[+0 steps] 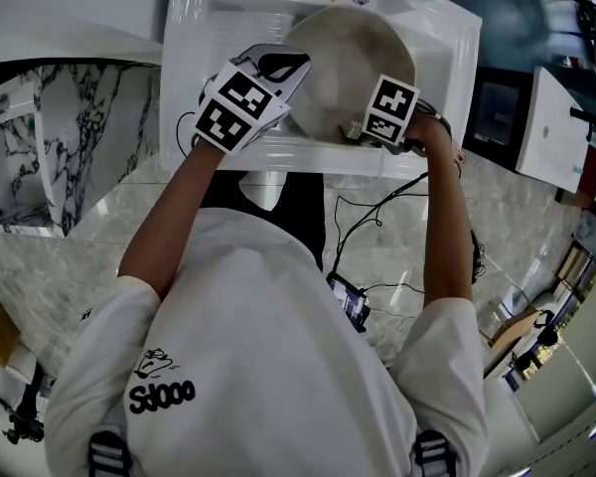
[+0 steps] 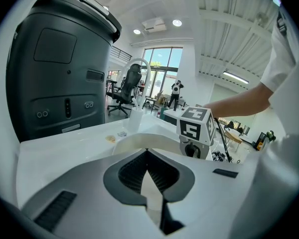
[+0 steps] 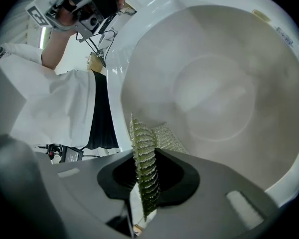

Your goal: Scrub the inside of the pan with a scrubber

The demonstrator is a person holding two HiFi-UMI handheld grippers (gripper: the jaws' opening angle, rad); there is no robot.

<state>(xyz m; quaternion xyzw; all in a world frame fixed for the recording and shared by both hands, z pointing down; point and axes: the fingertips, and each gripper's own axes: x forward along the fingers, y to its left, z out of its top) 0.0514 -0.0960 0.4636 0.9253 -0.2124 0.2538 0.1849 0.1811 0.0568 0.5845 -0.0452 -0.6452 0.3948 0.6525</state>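
A cream pan [image 1: 353, 58] stands tilted in the white sink [image 1: 447, 58]. My left gripper [image 1: 283, 68] is at the pan's left rim, its jaws shut on the pale edge of the pan [image 2: 139, 144]; in its own view the left gripper [image 2: 148, 183] shows that thin edge pinched between the jaws. My right gripper [image 1: 363, 132] reaches in over the near rim. In its own view the right gripper [image 3: 145, 183] is shut on a green mesh scrubber [image 3: 144, 153], whose tip lies against the inner wall of the pan [image 3: 219, 88].
A white faucet [image 2: 139, 66] arches behind the sink, and a large dark grey machine [image 2: 60, 68] stands at its left. A phone with cables [image 1: 350, 301] lies on the marble counter [image 1: 79, 256] close to the person's body.
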